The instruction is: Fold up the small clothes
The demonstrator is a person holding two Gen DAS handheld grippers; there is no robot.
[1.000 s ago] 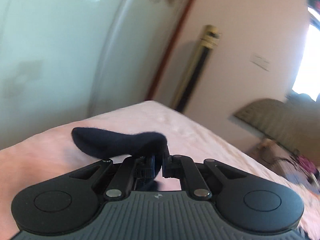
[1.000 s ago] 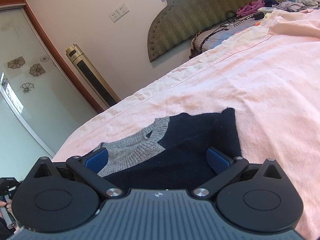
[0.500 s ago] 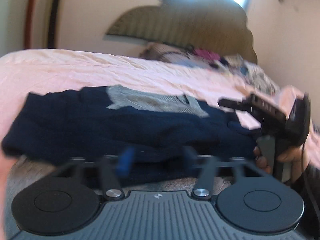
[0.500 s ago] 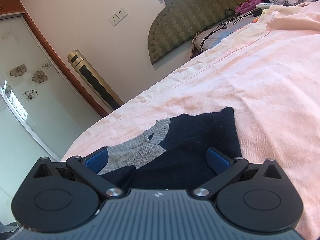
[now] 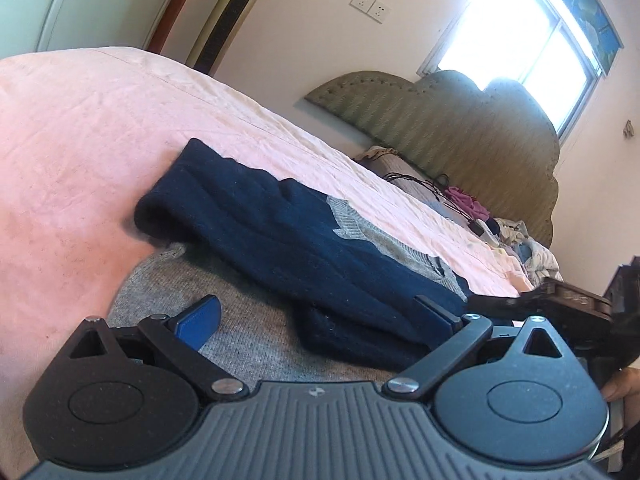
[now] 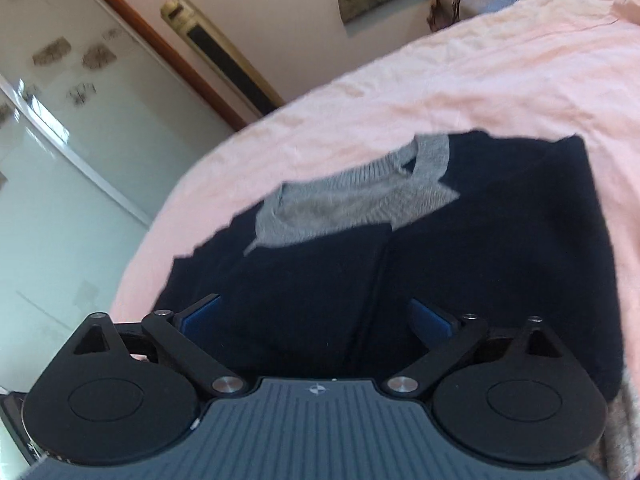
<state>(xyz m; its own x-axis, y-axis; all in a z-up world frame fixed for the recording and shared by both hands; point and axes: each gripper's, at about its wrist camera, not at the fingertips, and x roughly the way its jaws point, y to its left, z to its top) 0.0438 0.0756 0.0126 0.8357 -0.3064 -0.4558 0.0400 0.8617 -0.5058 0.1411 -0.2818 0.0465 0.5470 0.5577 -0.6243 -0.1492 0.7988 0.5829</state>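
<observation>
A small navy and grey knit sweater (image 5: 288,240) lies on the pink bed (image 5: 80,152). Its navy sleeves are folded across the grey body. My left gripper (image 5: 316,320) is open and empty, low over the sweater's grey lower part, with the folded navy sleeve between its blue pads. In the right wrist view the sweater (image 6: 460,248) lies flat with its grey collar toward the far side. My right gripper (image 6: 316,316) is open and empty above the navy front. The right gripper also shows at the right edge of the left wrist view (image 5: 568,300).
A green padded headboard (image 5: 460,128) stands at the far end of the bed, with cables and a heap of clothes (image 5: 520,240) below it. A gold tower fan (image 6: 224,56) and a glass door (image 6: 60,140) stand past the bed's edge.
My left gripper let go of the navy sleeve, opened, and swung round to face along the sweater. My right gripper rose and tipped down over the sweater, staying open.
</observation>
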